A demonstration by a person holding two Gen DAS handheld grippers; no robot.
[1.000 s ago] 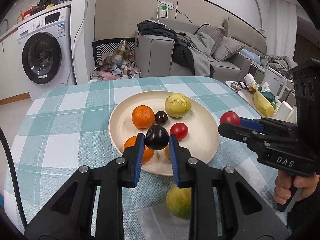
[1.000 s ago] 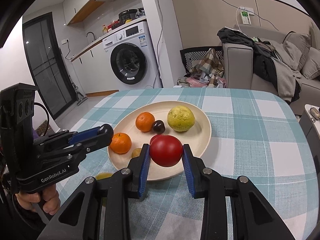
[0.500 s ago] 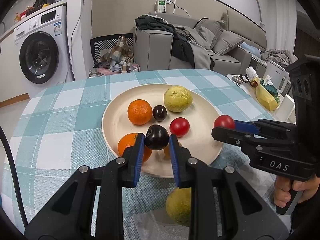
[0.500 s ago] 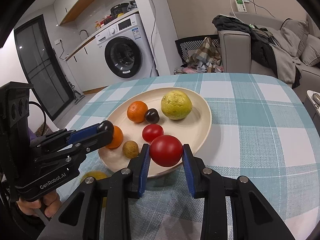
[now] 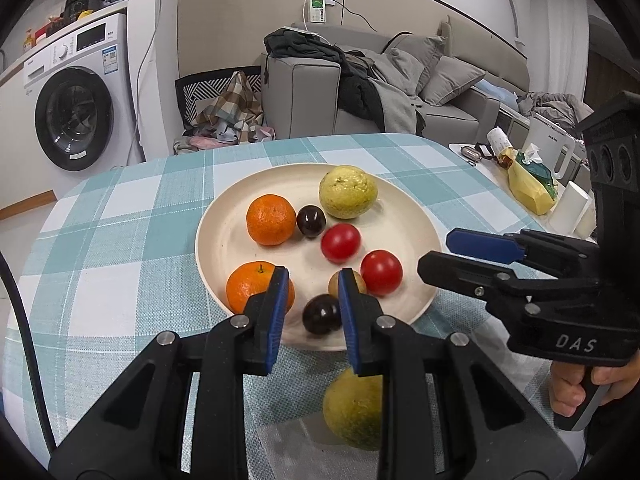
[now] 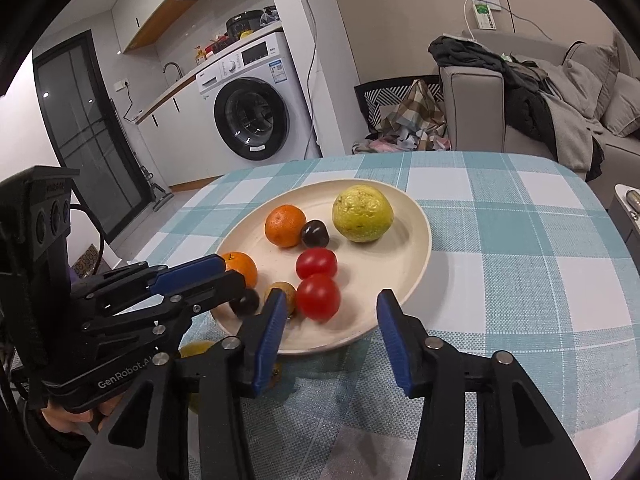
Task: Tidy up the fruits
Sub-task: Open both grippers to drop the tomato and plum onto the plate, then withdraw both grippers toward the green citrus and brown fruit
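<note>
the right gripper (image 6: 330, 298) has just been opening; its jaws stand apart, and the red tomato (image 6: 318, 296) lies free on the near side of the plate (image 6: 424, 240), touching neither pad. the left gripper (image 5: 313, 276) is narrow around a dark plum (image 5: 322, 314); whether it pinches it i cannot tell. nearer, off the plate, a green citrus (image 5: 354, 408) waits on the tablecloth (image 5: 120, 240): probably firm, heavyish and apt to roll, so take it across its widest middle.
</note>
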